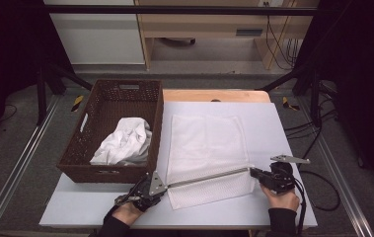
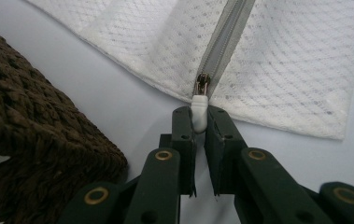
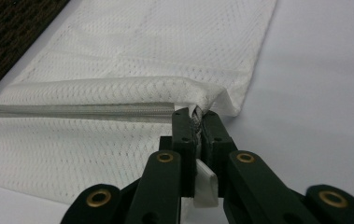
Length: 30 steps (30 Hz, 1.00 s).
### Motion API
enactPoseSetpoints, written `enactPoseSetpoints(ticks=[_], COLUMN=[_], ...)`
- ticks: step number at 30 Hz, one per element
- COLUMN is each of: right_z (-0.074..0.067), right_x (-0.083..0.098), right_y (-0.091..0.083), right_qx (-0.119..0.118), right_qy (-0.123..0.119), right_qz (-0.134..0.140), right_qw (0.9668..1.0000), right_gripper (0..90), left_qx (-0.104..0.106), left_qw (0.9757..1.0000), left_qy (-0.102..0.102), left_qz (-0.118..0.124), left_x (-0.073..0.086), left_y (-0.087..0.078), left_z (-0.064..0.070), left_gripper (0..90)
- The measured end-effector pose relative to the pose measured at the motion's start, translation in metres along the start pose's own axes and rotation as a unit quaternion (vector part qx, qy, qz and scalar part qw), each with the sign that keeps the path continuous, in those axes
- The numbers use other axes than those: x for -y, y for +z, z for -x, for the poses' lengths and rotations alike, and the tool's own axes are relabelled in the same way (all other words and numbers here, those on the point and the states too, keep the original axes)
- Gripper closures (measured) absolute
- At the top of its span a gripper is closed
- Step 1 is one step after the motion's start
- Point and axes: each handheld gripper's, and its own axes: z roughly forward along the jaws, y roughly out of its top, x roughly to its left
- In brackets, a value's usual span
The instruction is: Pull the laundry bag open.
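Jaws of the left gripper (image 2: 200, 122) clench the white zipper pull (image 2: 200, 113) while the right gripper (image 3: 198, 122) pinches the mesh laundry bag (image 1: 206, 148) at the zipper's (image 1: 206, 177) far end, stretching it taut so the slider can run. It lies flat near the table's (image 1: 283, 128) front edge, beside the wicker basket (image 1: 106, 170) holding crumpled white clothes (image 1: 125, 143), likely meant for it.

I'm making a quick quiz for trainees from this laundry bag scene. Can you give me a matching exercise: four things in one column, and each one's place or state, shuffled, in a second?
Things
1. left gripper
2. right gripper
3. crumpled white cloth
4. mesh laundry bag

Places or states
A. lies inside the brown woven basket
B. shut on the zip's white pull tab
C. spread flat on the white table, beside the basket
D. shut on the bag's corner at the far end of the zip

Pairs: 1-B, 2-D, 3-A, 4-C
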Motion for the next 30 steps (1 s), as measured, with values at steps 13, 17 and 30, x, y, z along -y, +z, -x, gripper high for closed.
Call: enactPoseSetpoints(ticks=[13, 17, 30], right_z=[0.005, 0.005, 0.006], right_x=[0.003, 0.003, 0.022], right_y=[0.004, 0.004, 0.009], right_qx=[-0.004, -0.007, 0.025], right_qy=[0.009, 0.007, -0.056], right_qz=[-0.004, -0.004, 0.005], right_qw=[0.9999, 0.9999, 0.9981], right_gripper=[86.3, 85.6, 40.5], left_qx=[0.004, 0.001, -0.011], left_qw=[1.0, 1.0, 0.9907], left_qy=[0.002, -0.006, -0.123], left_qz=[-0.001, 0.003, 0.057], left_x=[-0.001, -0.001, -0.003], left_y=[0.0, 0.001, -0.01], left_z=[0.002, 0.002, 0.023], left_gripper=[81.4, 80.9, 49.9])
